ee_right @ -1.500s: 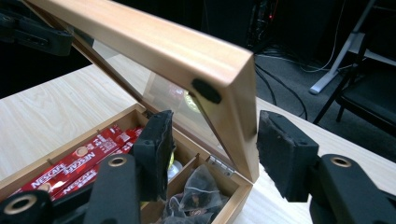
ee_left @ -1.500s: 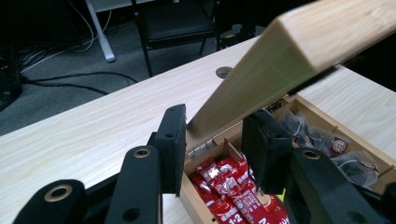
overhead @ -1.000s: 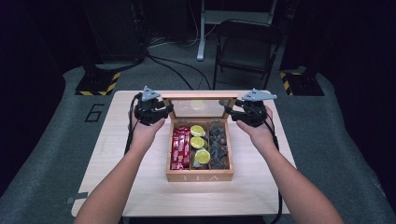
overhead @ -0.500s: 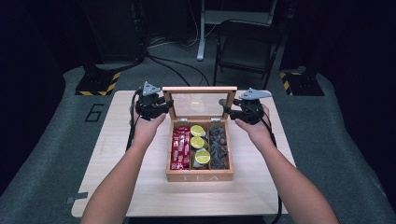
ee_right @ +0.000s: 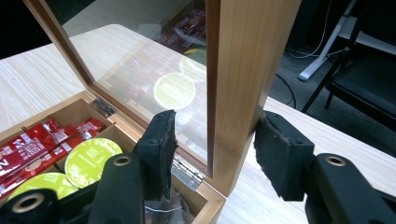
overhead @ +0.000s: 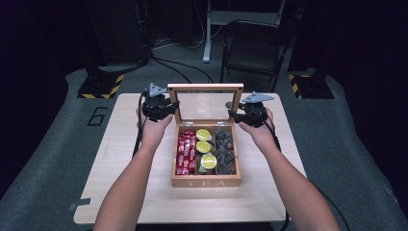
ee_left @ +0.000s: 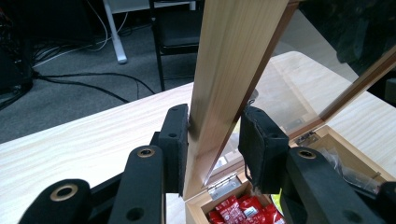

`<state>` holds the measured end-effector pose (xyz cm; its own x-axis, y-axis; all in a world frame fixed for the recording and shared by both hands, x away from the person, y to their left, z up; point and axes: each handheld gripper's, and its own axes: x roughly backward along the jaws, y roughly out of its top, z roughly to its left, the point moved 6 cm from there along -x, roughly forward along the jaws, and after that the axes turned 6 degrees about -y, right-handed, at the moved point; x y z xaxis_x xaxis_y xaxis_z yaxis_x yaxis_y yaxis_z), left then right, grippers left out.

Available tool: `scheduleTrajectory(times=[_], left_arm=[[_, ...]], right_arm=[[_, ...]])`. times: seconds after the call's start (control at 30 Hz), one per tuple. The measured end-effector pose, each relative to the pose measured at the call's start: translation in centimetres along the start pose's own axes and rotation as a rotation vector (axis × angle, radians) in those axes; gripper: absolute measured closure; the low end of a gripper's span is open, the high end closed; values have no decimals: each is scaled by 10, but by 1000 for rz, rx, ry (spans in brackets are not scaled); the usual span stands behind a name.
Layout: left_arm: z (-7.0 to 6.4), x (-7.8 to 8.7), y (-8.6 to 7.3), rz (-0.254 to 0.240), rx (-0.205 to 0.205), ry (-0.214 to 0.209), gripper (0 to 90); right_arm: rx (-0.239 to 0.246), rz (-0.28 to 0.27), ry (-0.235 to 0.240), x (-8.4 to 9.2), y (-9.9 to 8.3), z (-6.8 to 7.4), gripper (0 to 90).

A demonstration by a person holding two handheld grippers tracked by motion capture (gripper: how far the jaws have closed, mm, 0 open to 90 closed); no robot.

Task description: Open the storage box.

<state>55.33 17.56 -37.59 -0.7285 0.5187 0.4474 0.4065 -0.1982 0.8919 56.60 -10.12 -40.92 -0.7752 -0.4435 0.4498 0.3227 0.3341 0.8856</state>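
Note:
A wooden tea box (overhead: 206, 183) stands in the middle of the table with its glass lid (overhead: 205, 88) raised upright. Inside lie red packets (overhead: 185, 151), lime-green round pods (overhead: 204, 147) and dark sachets (overhead: 225, 149). My left gripper (overhead: 174, 105) straddles the lid's left side frame (ee_left: 219, 93). One pad (ee_left: 175, 140) touches the wood; the other stands slightly off it. My right gripper (overhead: 233, 114) straddles the right side frame (ee_right: 243, 84). Its outer pad (ee_right: 275, 154) is against the wood and its inner pad stands apart from the glass. Both are open.
The light wooden table (overhead: 130, 159) has bare room left and right of the box. Behind it stand a black folding chair (overhead: 252, 45), a white stand's foot (overhead: 207, 57), floor cables and yellow-black striped bases (overhead: 101, 86). Grey carpet with a "6" (overhead: 97, 116) surrounds the table.
The lid has swung up from a lower tilt to upright, and both grippers have risen with its side edges.

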Motion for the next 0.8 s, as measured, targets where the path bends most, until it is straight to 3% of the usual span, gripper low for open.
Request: scheduleTrajectory(times=[0.33,0.57,0.8], left_arm=[[2,-3,0,-8,7,3,630],[2,-5,0,-11,12,12,625],[1,-7,0,-16,8,6,585]], right_arm=[[-1,16,8,-16,-6,-2,518],[-53,27,13,-20,-8,-4,562],[-46,31,5,-23,-9,-5,591]])
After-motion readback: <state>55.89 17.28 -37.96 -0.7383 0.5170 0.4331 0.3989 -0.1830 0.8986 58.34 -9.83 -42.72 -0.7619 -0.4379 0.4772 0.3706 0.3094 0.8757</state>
